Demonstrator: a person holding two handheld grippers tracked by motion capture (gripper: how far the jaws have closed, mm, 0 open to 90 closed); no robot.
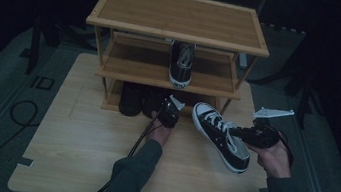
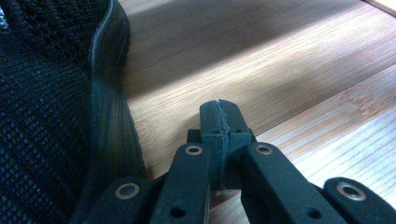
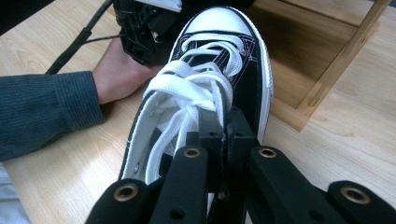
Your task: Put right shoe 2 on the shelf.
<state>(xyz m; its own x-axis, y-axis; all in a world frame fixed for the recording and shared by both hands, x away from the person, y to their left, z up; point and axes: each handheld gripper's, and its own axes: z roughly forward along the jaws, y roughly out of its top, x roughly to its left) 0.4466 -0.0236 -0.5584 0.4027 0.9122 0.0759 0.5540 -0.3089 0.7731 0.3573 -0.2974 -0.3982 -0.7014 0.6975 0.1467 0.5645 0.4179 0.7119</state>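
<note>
Now the sneaker's (image 3: pixel 205 93) collar sits pinched between the right jaws.

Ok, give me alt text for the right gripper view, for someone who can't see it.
The right gripper has its black jaws shut on the side of a black canvas sneaker with white laces and toe cap, above a light wooden table. Beyond it are the person's left hand, the left gripper and a wooden shoe rack.

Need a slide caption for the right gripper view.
Right gripper shut on a black-and-white sneaker, toe toward the wooden shoe rack.
</note>
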